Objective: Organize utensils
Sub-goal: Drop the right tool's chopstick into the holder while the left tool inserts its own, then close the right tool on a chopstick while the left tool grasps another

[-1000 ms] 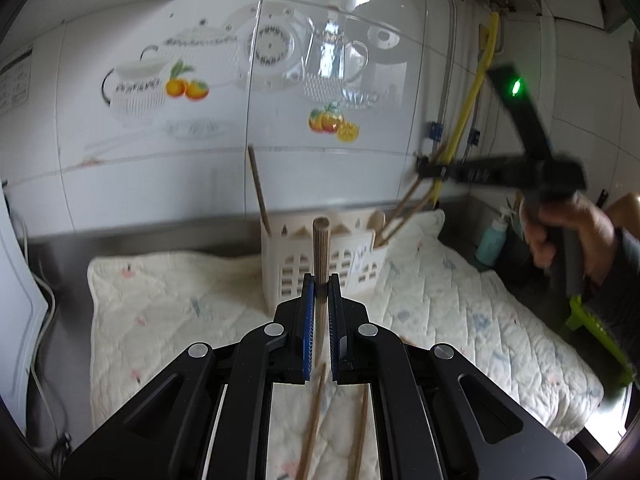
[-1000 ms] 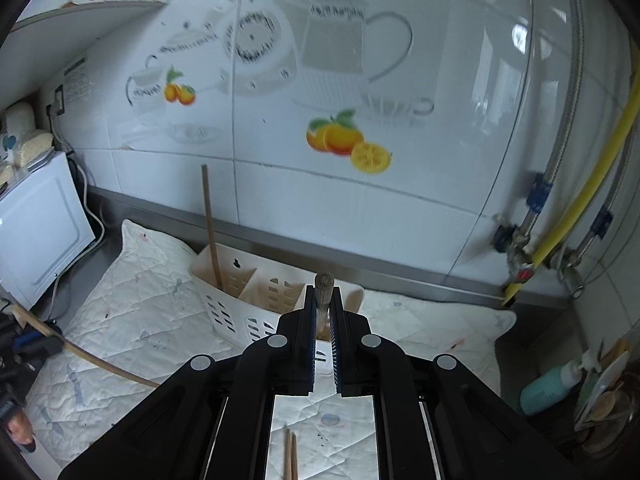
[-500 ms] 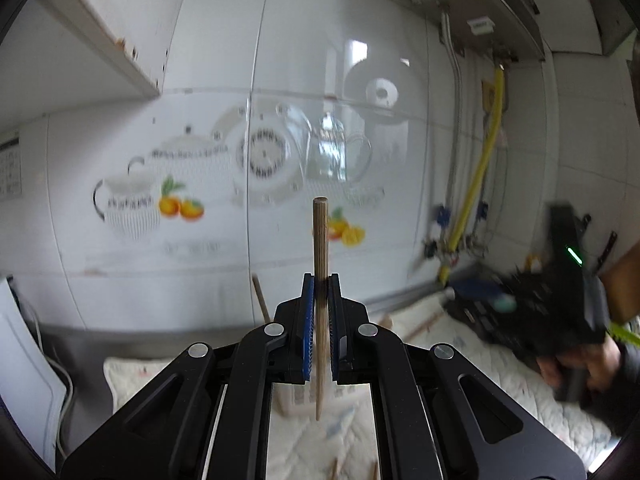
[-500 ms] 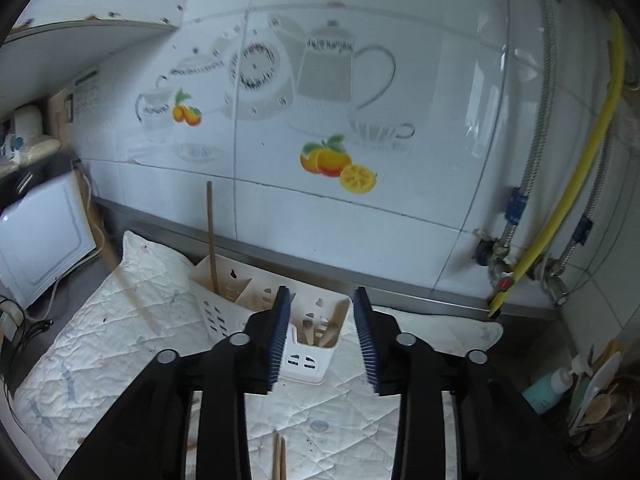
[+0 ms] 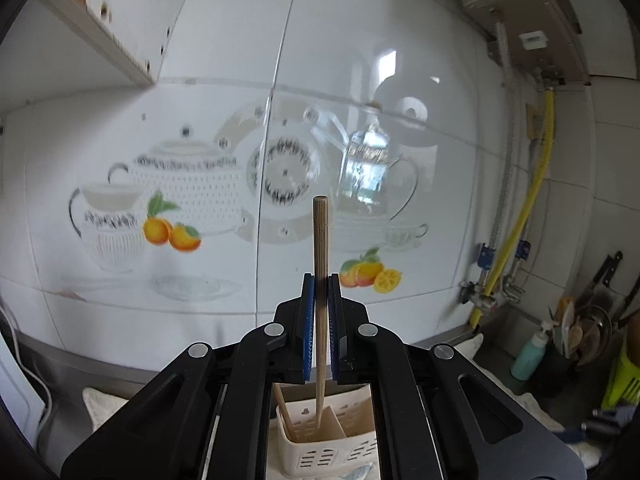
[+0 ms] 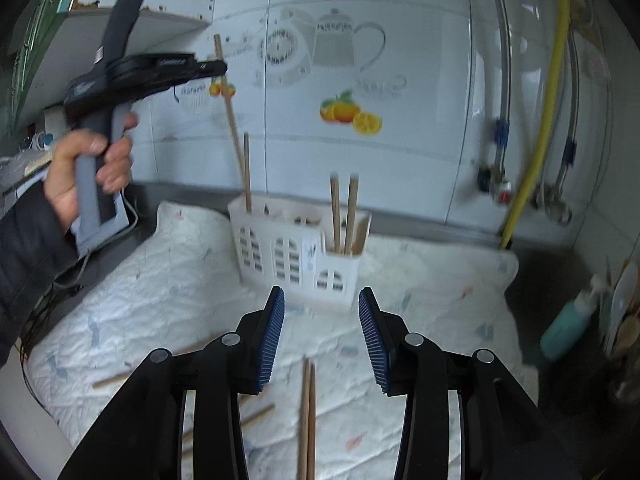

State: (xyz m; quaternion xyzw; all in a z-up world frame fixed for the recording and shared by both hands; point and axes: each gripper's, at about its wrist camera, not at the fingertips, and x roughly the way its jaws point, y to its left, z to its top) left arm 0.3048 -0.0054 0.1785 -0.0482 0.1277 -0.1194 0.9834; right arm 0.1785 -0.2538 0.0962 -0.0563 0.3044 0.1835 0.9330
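Observation:
My left gripper [image 5: 320, 292] is shut on a wooden chopstick [image 5: 320, 240], held upright with its lower tip inside a compartment of the white slotted utensil caddy [image 5: 320, 440]. From the right wrist view the left gripper [image 6: 216, 68] hangs above the caddy [image 6: 296, 256] with its chopstick [image 6: 230, 116] slanting down into the left end. Another chopstick [image 6: 247, 172] stands there, and two chopsticks [image 6: 343, 212] stand in the right compartment. My right gripper [image 6: 321, 332] is open and empty, low in front of the caddy. A pair of chopsticks [image 6: 307, 412] lies on the quilted mat [image 6: 160, 300] under it.
More loose chopsticks [image 6: 256, 414] lie on the mat at the lower left. A teal bottle [image 6: 568, 324] and a utensil pot stand at the right. A yellow hose [image 6: 536, 120] and pipes run down the tiled wall. A shelf [image 6: 120, 32] juts out at the upper left.
My left gripper lifted its chopstick upright and brought its tip down into the caddy. My right gripper let go of its chopstick in the caddy, opened and pulled back low.

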